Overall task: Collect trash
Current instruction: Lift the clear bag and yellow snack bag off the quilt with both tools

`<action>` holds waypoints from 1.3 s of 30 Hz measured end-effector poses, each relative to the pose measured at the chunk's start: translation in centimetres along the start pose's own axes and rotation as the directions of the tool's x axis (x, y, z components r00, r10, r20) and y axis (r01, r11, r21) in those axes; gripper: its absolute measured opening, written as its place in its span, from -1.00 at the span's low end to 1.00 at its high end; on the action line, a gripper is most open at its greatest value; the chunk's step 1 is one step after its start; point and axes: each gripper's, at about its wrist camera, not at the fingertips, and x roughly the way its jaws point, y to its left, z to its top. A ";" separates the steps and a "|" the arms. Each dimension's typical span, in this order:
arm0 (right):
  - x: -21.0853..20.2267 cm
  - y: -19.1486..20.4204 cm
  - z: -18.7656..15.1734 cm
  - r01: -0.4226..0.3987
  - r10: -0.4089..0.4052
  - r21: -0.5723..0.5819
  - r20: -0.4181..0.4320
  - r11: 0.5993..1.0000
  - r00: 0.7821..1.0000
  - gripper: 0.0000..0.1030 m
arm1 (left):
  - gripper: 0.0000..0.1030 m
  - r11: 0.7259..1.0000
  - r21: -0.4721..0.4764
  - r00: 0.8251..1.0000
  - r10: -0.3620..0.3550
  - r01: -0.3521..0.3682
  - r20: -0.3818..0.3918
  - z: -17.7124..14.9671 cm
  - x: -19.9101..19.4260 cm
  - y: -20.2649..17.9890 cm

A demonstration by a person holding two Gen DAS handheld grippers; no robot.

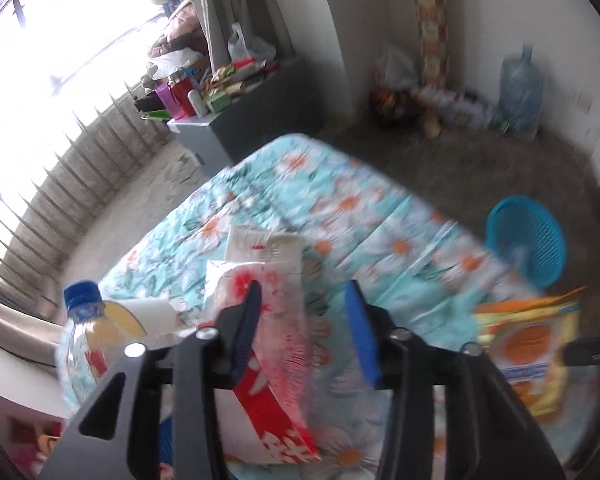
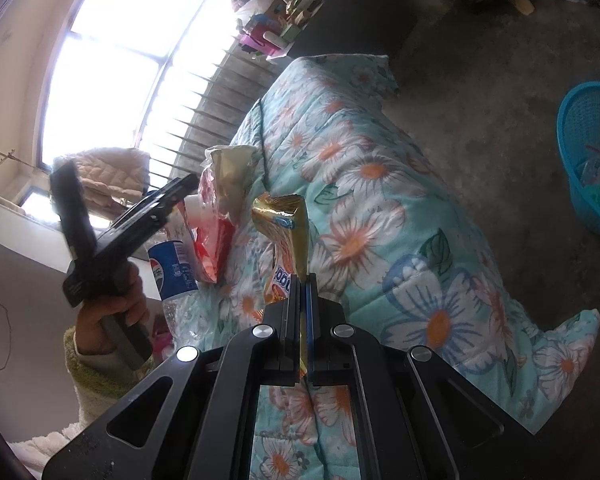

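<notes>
A floral quilt (image 2: 364, 184) covered the work surface, its right edge dropping to bare grey floor (image 2: 480, 92) with open room out to a blue mesh basket (image 2: 580, 152), which already held some scraps. The quilt's far corner ended near a dark cabinet (image 1: 256, 108) crowded with bottles and packets.

The right gripper (image 2: 304, 280) was clamped flat on a gold-backed snack wrapper (image 2: 288, 216), whose crumpled top stood above the fingertips. The left gripper (image 1: 304, 312) stood partly open over a red-and-white floral tissue pack (image 1: 268, 380); the pack lay between the blue pads (image 1: 360, 328), but whether either pad touched it was lost to blur.

Only the left wrist view showed a large water jug (image 1: 520, 92) and a tall carton against the far wall. Only the right wrist view showed the hand (image 2: 112, 312) in a fuzzy sleeve gripping the left tool, and the label on the clear plastic bottle (image 2: 172, 268).

That blue-capped bottle lay just left of the tissue pack, crowding the left gripper, with more crumpled packaging behind it.
</notes>
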 end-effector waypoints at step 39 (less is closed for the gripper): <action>-3.5 0.4 -0.7 -0.032 0.032 -0.008 0.054 0.999 0.998 -0.98 | -1.00 0.949 -0.192 0.906 -0.160 0.251 0.393 -3.9 -16.8 4.0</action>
